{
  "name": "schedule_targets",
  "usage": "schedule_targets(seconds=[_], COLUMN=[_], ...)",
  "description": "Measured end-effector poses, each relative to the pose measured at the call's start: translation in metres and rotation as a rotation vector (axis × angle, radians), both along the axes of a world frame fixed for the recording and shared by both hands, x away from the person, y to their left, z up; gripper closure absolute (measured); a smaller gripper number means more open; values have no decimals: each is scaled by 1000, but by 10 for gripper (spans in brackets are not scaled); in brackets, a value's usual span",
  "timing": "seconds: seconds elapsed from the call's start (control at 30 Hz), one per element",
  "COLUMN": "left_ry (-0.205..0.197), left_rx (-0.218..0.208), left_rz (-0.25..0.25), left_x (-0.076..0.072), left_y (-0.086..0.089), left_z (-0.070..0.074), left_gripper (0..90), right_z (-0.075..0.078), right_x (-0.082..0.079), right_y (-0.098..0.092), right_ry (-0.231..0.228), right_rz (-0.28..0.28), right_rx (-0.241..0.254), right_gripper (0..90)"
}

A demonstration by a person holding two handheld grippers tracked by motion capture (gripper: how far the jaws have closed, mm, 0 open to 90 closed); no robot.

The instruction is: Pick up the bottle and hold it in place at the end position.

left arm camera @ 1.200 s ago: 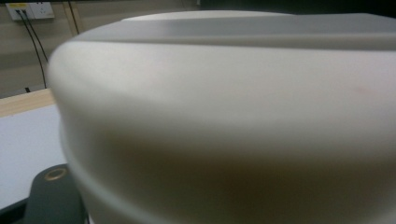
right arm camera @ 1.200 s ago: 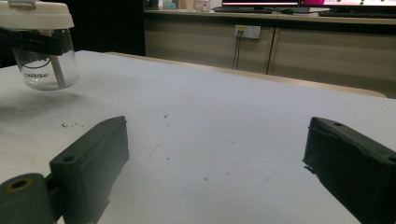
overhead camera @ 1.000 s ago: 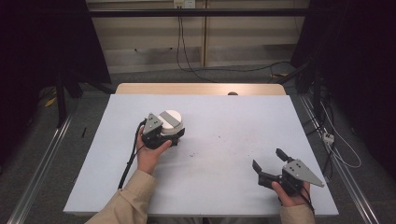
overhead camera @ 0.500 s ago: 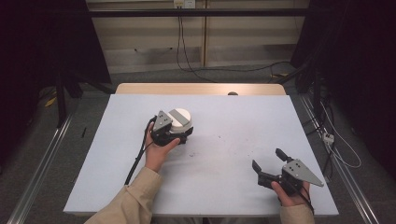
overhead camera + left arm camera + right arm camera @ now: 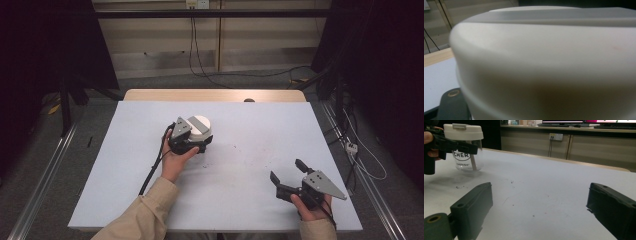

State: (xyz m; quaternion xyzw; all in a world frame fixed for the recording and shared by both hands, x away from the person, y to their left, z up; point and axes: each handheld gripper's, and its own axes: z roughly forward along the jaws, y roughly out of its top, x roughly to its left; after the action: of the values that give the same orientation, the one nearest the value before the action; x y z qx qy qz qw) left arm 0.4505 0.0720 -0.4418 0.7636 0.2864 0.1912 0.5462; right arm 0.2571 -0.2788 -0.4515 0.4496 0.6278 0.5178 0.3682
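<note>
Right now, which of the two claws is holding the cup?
The left claw, near the middle of the table. It is shut on the cup with the white lid, while the right claw stands open with nothing in it.

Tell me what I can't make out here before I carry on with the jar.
- Left claw: high view, its tips sit under the white lid, so the contact is hidden.
- Clear jar: left gripper view is a blurred close-up of the lid.
- Jar lettering: right gripper view, partly covered by the left claw's jaw; the contents are unclear.
- Right claw: open, nothing between the jaws.
</note>
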Motion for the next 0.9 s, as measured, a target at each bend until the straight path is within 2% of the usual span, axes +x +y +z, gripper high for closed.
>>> schedule_targets(seconds=[0.9], left_ry=[10], left_rx=[-5], left_rz=[-35], left_x=[10], left_y=[-29], left_z=[-8], left_gripper=[183], right_z=[-1], right_x=[1], right_y=[-1], right_ry=[1], right_rz=[-1], right_rx=[1], right_gripper=[61])
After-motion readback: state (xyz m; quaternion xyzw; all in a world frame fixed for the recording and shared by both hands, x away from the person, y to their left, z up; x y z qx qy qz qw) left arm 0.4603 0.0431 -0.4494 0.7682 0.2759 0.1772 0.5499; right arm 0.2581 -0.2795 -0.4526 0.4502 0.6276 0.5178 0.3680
